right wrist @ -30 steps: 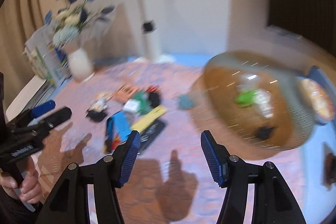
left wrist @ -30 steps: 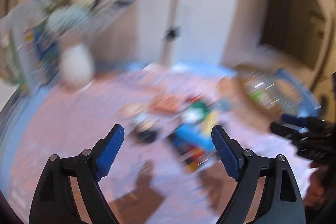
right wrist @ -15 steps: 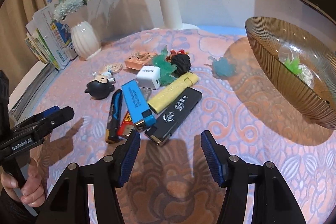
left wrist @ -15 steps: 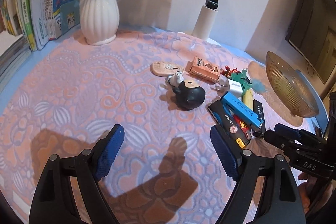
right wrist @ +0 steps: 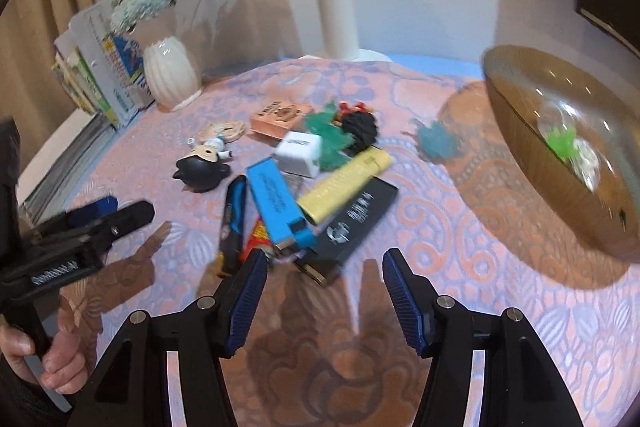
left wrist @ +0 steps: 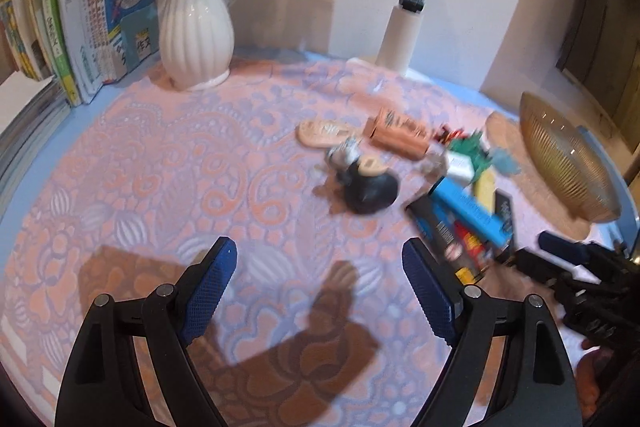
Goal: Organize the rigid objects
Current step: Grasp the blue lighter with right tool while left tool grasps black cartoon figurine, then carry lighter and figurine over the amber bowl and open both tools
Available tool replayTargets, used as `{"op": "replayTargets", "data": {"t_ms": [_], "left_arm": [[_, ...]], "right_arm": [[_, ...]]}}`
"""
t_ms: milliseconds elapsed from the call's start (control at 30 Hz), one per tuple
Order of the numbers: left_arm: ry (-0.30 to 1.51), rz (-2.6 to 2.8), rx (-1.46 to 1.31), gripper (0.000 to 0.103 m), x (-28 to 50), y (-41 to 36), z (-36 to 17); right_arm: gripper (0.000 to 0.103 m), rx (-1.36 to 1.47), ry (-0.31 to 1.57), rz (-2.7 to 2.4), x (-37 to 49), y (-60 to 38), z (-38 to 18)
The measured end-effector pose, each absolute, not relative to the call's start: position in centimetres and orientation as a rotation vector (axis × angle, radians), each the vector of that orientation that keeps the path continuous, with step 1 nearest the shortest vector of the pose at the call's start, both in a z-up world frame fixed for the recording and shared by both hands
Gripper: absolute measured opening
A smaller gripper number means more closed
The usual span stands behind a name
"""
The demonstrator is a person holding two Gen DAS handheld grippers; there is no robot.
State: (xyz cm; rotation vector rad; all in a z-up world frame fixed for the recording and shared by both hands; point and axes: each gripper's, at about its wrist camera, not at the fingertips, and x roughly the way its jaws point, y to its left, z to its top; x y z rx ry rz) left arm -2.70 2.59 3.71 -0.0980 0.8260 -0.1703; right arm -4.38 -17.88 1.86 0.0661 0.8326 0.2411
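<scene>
While the bowl (right wrist: pixel 560 163) shows contents, right view only

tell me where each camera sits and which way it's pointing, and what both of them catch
Left wrist: rides the left tool, looking forward and down at the patterned cloth, white vase and books; its own open fingers show, with the right tool at the right edge.
Right wrist: rides the right tool, facing the clutter pile and amber bowl; its open fingers show, plus the left tool and the hand holding it.
Shared: vase, blue lighter, black figurine, bowl.
</scene>
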Motion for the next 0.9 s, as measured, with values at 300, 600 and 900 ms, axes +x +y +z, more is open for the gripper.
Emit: {"op": "replayTargets", "data": {"t_ms": [300,600,900], "left_arm": [[0.86,-0.231,-0.055,0.083,2.2,-0.7,4.3],[0.934,-0.195,-0.064,0.044,4.5,-1.7,2.2],[0.861,-0.245,-0.023,0.043,-0.6,-1.7,3.0]], "right_arm": [[0.042,-0.054,0.855,0.327,-1.0,-14.9,1.6],[0.032,-0.155,0.827,0.317,-0.3,-13.0,0.9],[0.024,-0.101,0.794,0.284,-4.4,-15.8,1.6]]}}
